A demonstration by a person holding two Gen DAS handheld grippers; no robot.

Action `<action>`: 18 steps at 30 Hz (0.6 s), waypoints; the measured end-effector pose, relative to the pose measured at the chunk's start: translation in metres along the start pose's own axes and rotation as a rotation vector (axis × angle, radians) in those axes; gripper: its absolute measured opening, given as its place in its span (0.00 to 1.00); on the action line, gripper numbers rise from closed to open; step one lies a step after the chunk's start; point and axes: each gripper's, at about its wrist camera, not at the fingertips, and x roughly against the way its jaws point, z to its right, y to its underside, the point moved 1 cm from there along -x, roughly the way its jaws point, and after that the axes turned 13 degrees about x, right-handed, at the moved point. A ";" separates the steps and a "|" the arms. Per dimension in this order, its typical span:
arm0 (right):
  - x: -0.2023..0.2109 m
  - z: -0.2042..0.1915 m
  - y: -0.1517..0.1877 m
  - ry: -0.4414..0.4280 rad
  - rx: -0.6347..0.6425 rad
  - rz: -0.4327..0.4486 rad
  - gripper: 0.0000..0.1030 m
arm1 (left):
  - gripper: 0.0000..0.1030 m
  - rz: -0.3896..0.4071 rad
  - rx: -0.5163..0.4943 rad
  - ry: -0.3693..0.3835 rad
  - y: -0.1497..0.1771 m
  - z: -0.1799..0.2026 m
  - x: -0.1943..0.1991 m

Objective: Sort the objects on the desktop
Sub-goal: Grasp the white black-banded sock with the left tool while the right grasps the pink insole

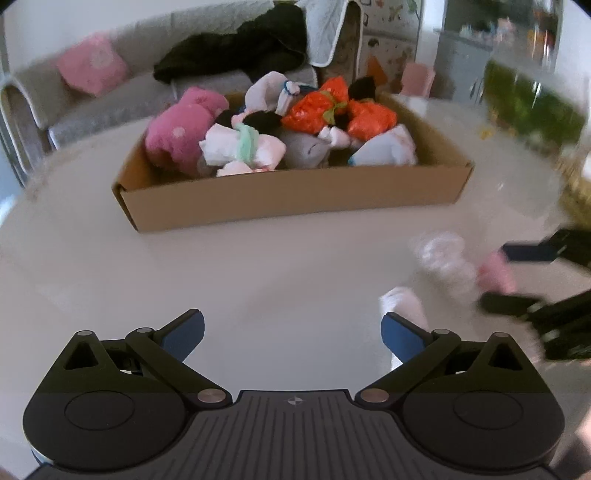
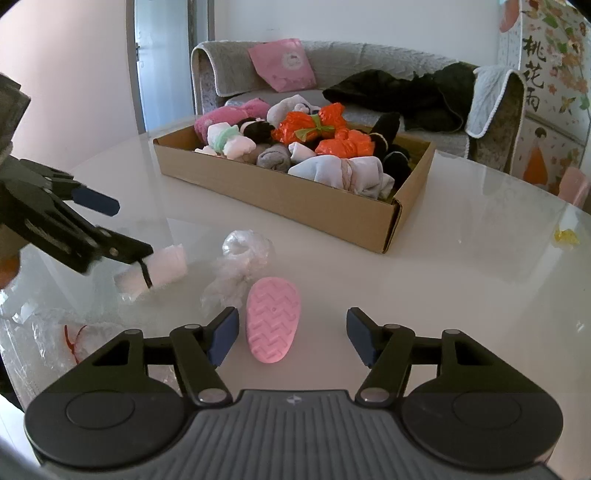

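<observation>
Small pink oval rubbery sole with zigzag tread (image 2: 272, 320) lying on the glossy white table (image 2: 461, 288), between the right gripper's (image 2: 291, 336) spread jaws, untouched, left gripper (image 1: 291, 334) open, empty, cardboard box of rolled socks (image 2: 295, 195) behind

Grey sofa (image 2: 369, 70) against white wall (image 2: 332, 18); pink cushion (image 2: 282, 64), dark clothes (image 2: 406, 96) on it; door (image 2: 166, 62) left; daylight.
</observation>
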 end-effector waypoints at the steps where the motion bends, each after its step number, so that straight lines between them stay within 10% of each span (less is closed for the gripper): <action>1: 0.000 0.000 0.000 -0.001 -0.001 0.001 0.59 | 1.00 -0.001 0.016 0.029 -0.001 0.000 0.004; 18: -0.001 0.002 0.000 -0.017 -0.006 0.007 0.63 | 0.99 -0.145 0.022 0.207 0.004 0.043 -0.013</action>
